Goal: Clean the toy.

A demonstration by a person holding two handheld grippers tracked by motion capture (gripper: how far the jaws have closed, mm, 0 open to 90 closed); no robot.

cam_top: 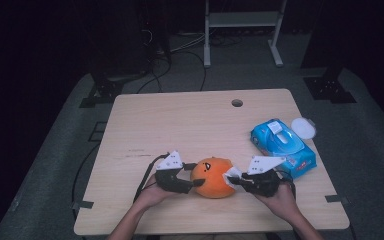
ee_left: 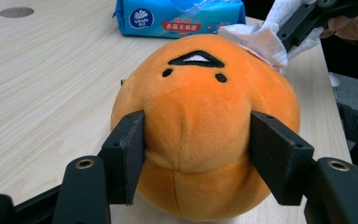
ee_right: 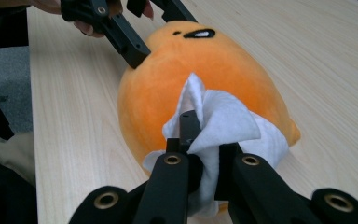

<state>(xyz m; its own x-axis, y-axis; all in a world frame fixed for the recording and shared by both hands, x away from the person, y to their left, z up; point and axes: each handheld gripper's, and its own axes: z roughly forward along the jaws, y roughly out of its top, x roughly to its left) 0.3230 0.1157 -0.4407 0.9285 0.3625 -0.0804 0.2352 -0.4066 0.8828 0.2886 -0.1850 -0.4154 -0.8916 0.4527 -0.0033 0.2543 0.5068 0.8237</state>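
Observation:
An orange plush toy [cam_top: 211,177] with a stitched face lies on the wooden table [cam_top: 180,125] near its front edge. My left gripper [cam_top: 196,175] is at the toy's left side. In the left gripper view its pads press into the plush [ee_left: 200,107] from both sides, so it is shut on it. My right gripper [cam_top: 231,178] comes in from the toy's right and is shut on a crumpled white wipe [ee_right: 223,121]. The wipe [ee_left: 261,42] touches the plush [ee_right: 168,79] on its upper side, close to the face.
A blue pack of wet wipes [cam_top: 282,141] lies to the right of the toy, with a round white lid [cam_top: 303,127] beside it at the table's right edge. A cable hole [cam_top: 237,103] is at the far side. A person's hands hold both grippers.

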